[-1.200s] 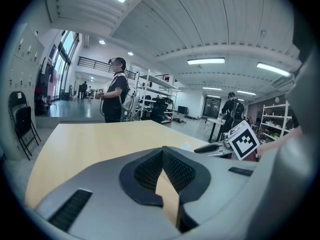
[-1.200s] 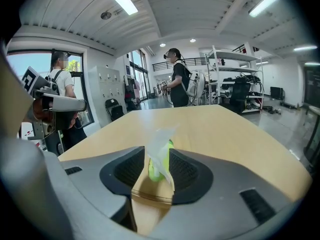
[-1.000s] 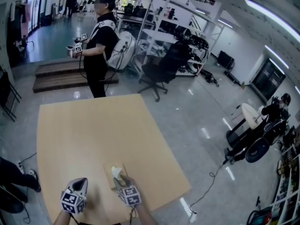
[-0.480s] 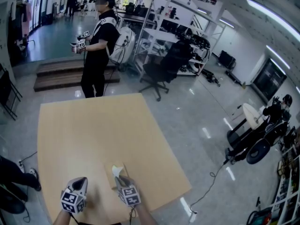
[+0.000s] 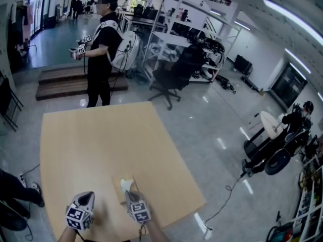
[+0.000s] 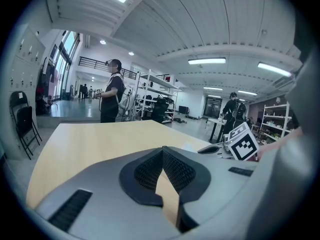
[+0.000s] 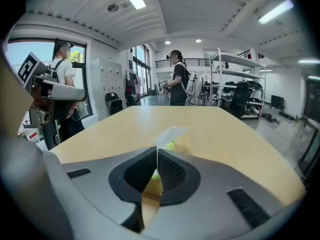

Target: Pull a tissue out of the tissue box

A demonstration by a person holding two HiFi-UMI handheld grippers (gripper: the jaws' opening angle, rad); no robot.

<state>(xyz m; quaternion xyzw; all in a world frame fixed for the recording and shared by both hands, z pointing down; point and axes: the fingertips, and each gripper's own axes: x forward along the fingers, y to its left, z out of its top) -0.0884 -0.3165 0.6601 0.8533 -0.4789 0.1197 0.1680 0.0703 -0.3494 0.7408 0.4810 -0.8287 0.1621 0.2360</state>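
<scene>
A small tan tissue box [image 5: 120, 192] lies near the front edge of the light wooden table [image 5: 101, 140], with a white tissue [image 5: 125, 184] standing up out of it. My right gripper [image 5: 129, 191] is right at the box, and its jaws have just closed onto the tissue. In the right gripper view the pads meet with the tissue [image 7: 169, 135] pinched between them and rising above the right gripper [image 7: 157, 151]. A yellow-green patch of the box [image 7: 172, 145] shows behind. My left gripper [image 5: 89, 194] rests left of the box, its jaws [image 6: 162, 150] shut and holding nothing.
A person [image 5: 101, 49] holding grippers stands beyond the table's far edge. A black office chair [image 5: 176, 74] and shelving stand behind. Someone's dark clothing [image 5: 12, 190] is by the table's left side. A cable [image 5: 227, 195] runs on the floor to the right.
The person in the background has turned and shifted slightly left. Both my grippers stay in place by the box.
</scene>
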